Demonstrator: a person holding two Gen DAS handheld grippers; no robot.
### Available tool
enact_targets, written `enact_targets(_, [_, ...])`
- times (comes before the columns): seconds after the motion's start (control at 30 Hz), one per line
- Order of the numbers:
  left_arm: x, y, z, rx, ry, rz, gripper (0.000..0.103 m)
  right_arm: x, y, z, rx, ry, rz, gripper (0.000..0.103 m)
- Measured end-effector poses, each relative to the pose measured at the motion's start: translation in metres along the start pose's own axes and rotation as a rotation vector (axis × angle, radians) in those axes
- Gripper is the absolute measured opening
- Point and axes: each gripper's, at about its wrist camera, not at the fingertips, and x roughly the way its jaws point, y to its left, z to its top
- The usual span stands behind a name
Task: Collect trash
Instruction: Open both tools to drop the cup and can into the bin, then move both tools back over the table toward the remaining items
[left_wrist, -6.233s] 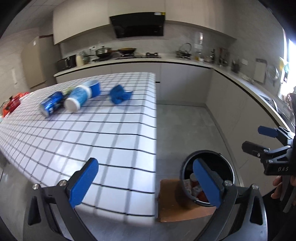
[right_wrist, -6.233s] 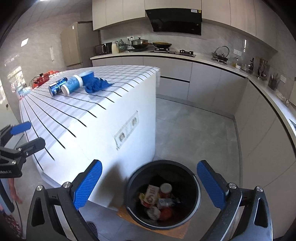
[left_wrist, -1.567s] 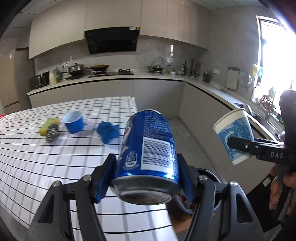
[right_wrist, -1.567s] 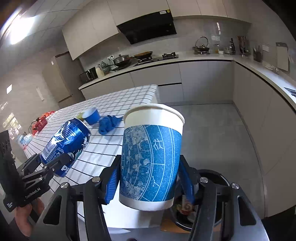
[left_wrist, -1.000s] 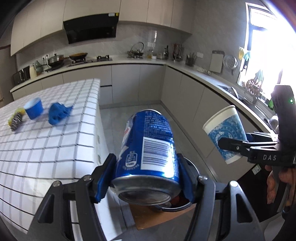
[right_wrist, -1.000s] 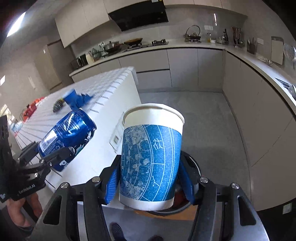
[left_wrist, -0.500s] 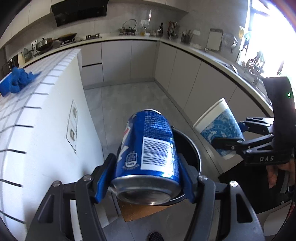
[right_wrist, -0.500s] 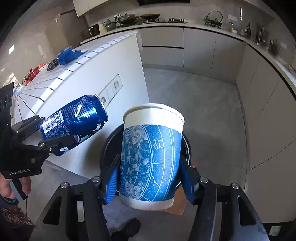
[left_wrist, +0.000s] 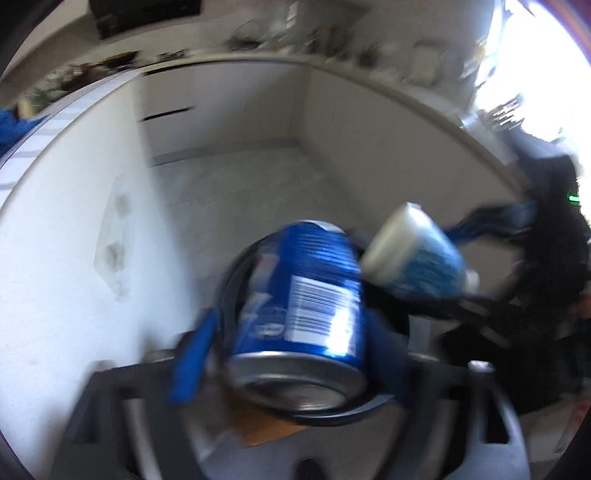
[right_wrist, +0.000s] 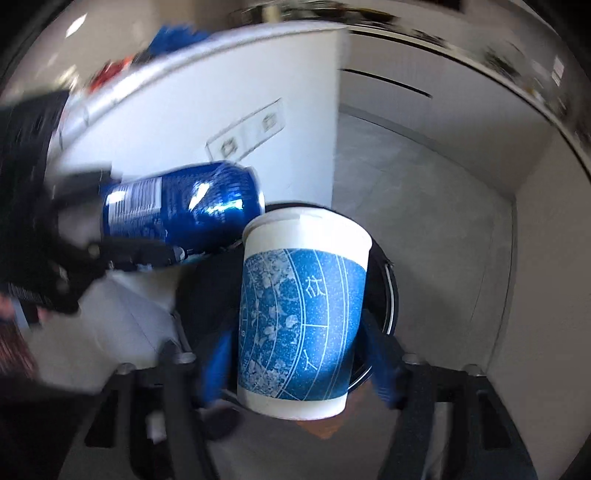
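Note:
My left gripper (left_wrist: 291, 354) holds a blue drink can (left_wrist: 303, 314) over the round black trash bin (left_wrist: 236, 273) on the floor. The left blue pad looks a little apart from the can, but blur hides the contact. My right gripper (right_wrist: 299, 354) holds a blue and white paper cup (right_wrist: 299, 310) over the same bin (right_wrist: 384, 302). The can (right_wrist: 184, 210) and the cup (left_wrist: 413, 258) nearly touch above the bin's mouth. The bin's inside is mostly hidden.
The white side wall of the kitchen island (left_wrist: 74, 240) stands just left of the bin. A brown mat (left_wrist: 258, 424) lies under the bin. Grey floor (right_wrist: 424, 192) and white cabinets lie beyond. A blue cloth (right_wrist: 173, 37) lies on the island top.
Both grippers have dropped lower and closer together over the bin. The can and cup now nearly touch. The picture is blurred by fast motion.

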Motion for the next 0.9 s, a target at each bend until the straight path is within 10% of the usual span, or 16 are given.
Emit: enact_targets(0.9, [-0.022, -0.01, 0.003, -0.072, -0.06, 0.127, 0.103, -0.03, -0.013, -0.013, 0.184, -0.097, -0.109, 0.103])
